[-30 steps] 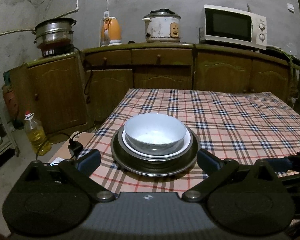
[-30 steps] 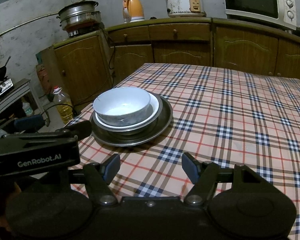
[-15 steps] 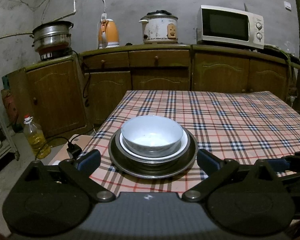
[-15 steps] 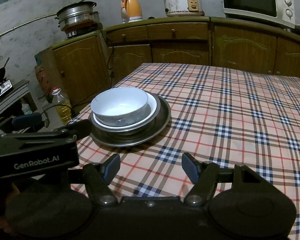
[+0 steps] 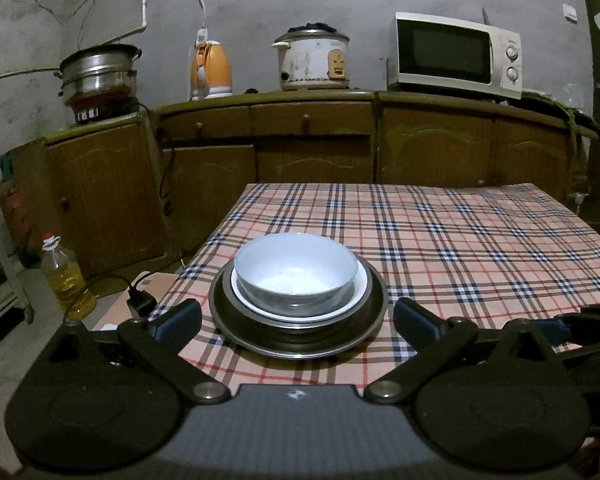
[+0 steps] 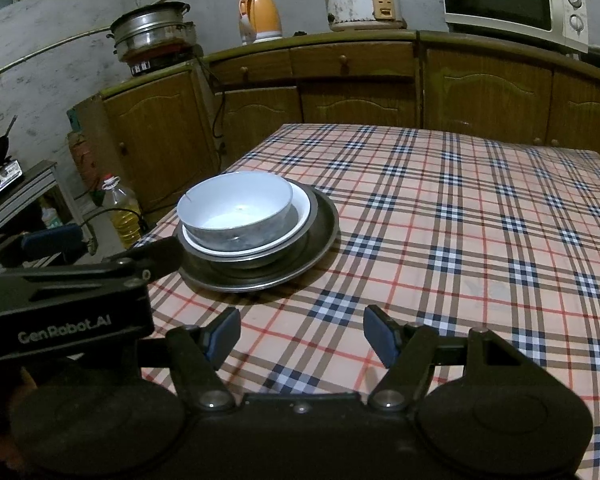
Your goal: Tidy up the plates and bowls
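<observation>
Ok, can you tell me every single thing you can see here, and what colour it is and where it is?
bowl: 1, white, top of the stack
white plate: 1, white, under the bowl
metal dish: 1, grey, under the white plate
metal plate: 1, dark grey, bottom of the stack
tablecloth: 1, pink plaid, covering the table
microwave: 1, cream, counter right
rice cooker: 1, white, counter middle
kettle: 1, orange, counter left of the cooker
steamer pot: 1, silver, far left counter
oil bottle: 1, yellow, on the floor at left
cabinets: brown, along the wall
left tongs: 1, black with blue pads, open, near the stack
right tongs: 1, black with blue pads, open, over the cloth
</observation>
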